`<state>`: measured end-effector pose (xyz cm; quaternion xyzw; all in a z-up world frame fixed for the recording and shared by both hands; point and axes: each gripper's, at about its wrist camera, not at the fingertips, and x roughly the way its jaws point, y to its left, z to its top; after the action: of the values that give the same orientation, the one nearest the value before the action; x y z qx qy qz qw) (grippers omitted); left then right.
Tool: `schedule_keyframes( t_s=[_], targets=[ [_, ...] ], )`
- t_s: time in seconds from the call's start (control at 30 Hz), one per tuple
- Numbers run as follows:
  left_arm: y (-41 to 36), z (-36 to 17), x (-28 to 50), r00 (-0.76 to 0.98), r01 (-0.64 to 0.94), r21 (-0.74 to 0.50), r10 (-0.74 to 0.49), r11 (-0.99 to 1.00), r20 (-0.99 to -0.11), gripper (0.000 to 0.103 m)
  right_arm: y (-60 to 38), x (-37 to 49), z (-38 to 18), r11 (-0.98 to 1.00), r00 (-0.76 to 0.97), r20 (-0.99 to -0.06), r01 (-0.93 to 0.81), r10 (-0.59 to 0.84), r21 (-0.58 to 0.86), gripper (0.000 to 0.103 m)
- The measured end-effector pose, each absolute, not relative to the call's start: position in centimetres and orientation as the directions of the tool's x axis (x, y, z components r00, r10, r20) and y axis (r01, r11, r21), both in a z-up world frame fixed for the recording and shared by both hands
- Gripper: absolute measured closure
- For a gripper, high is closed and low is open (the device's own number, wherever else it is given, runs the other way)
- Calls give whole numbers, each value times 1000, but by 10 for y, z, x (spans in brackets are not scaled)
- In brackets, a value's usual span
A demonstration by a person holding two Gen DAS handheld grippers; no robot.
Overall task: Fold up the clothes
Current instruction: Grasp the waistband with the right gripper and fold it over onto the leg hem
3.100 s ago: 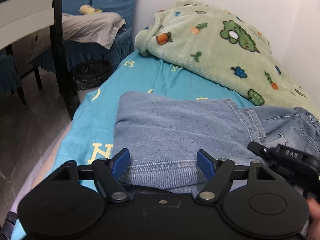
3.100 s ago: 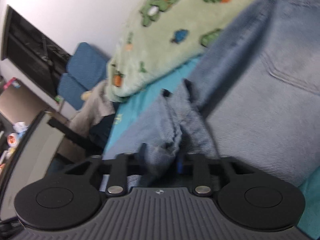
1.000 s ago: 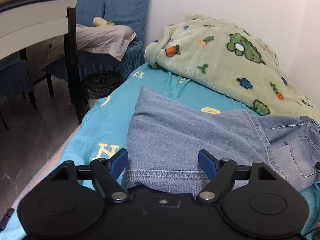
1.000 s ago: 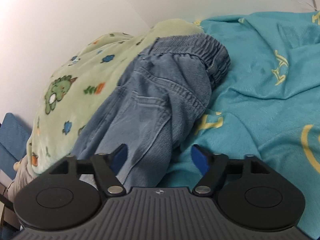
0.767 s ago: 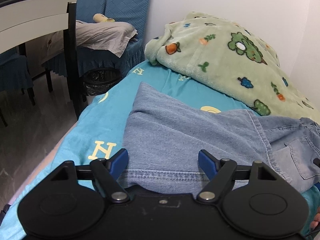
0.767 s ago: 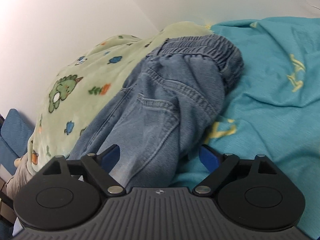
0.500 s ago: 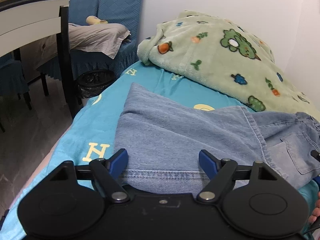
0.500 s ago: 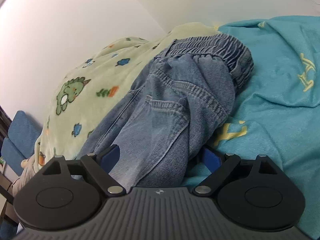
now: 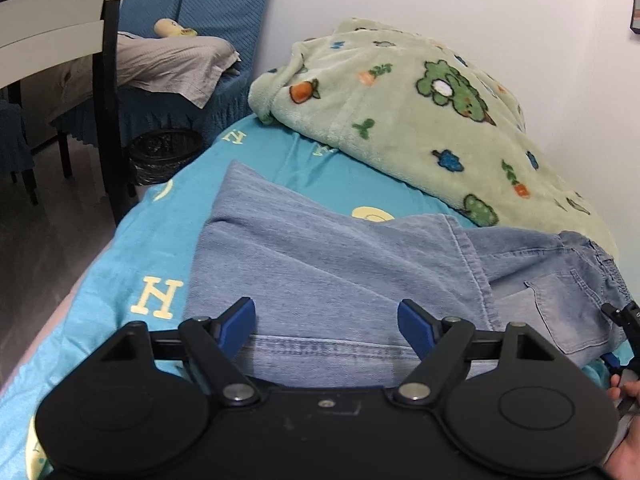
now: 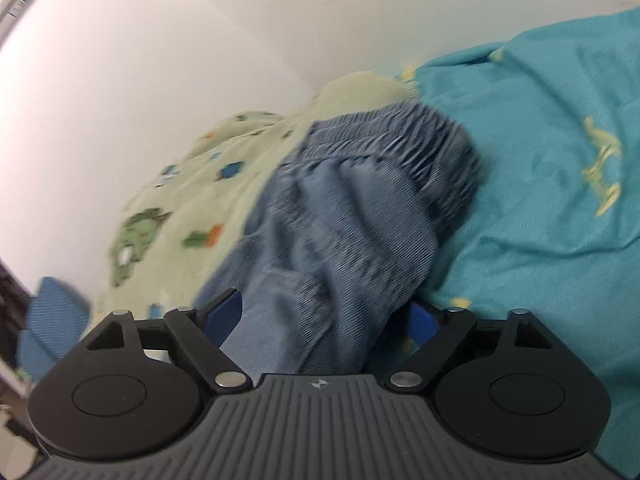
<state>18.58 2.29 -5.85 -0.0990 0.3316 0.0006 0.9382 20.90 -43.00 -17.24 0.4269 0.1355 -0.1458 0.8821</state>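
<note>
Light blue jeans (image 9: 320, 256) lie folded across the teal bed sheet (image 9: 160, 240), hem edge nearest me. My left gripper (image 9: 326, 316) hovers open just over that hem, its blue pads (image 9: 240, 320) wide apart and clear of the cloth. In the right wrist view, which is blurred, the jeans' waist end (image 10: 340, 240) bulges up between the fingers of my right gripper (image 10: 324, 316). Its jaws are closing around the bunched denim; the left pad (image 10: 224, 312) stands apart from the cloth and the right pad is partly hidden. The right tool's tip (image 9: 628, 320) shows at the left view's far edge.
A green fleece blanket (image 9: 400, 112) with cartoon prints is heaped along the white wall behind the jeans. Left of the bed stand blue covered chairs (image 9: 192, 4), a black bin (image 9: 160, 152) and a table with a dark leg (image 9: 108, 100). A hand (image 9: 628, 396) shows at bottom right.
My right gripper has pushed forward onto the jeans' waist end, so the denim now fills the space between its fingers. The left gripper has stayed over the hem, tilting slightly.
</note>
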Motion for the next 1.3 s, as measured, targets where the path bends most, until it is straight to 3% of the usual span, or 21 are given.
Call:
schedule_keyframes(
  t_s=[0.17, 0.3, 0.37, 0.4, 0.43, 0.47, 0.6, 0.8, 1.03, 1.2, 1.3],
  targets=[
    [16, -60, 190, 764, -46, -154, -64, 987, -642, 27, -455, 201, -166, 508, 895, -356, 445, -269, 737, 18],
    [24, -61, 192, 754, -54, -145, -55, 988, -655, 27, -480, 226, -173, 468, 901, -392, 432, -186, 771, 9],
    [30, -59, 193, 750, -63, -148, -51, 987, -660, 27, -484, 236, -168, 514, 898, -405, 434, -173, 740, 10],
    [34, -57, 193, 753, -69, -158, -52, 985, -656, 27, -484, 238, -167, 534, 887, -427, 451, -177, 715, 21],
    [36, -55, 193, 755, -74, -164, -52, 984, -654, 27, -484, 241, -166, 555, 873, -452, 472, -184, 685, 45],
    [38, -53, 194, 754, -74, -166, -54, 983, -654, 27, -483, 243, -165, 575, 858, -477, 492, -192, 653, 55],
    [45, -45, 193, 759, -57, -182, -76, 982, -647, 27, -474, 244, -136, 698, 836, -510, 489, -203, 523, 72],
    [65, -21, 182, 794, -44, -231, -107, 972, -598, 27, -402, 231, -40, 867, 906, -358, 355, -227, 348, 75],
    [110, 6, 169, 840, -65, -358, -142, 931, -523, 27, -267, 215, 41, 976, 977, -163, 164, -141, 140, 77],
    [147, 19, 154, 884, -86, -454, -143, 887, -446, 27, -154, 196, 41, 1000, 997, -82, 11, -12, -11, 78],
    [160, 12, 146, 892, -84, -516, -166, 853, -420, 27, -90, 191, 13, 990, 991, -99, -104, 95, -94, 78]
  ],
)
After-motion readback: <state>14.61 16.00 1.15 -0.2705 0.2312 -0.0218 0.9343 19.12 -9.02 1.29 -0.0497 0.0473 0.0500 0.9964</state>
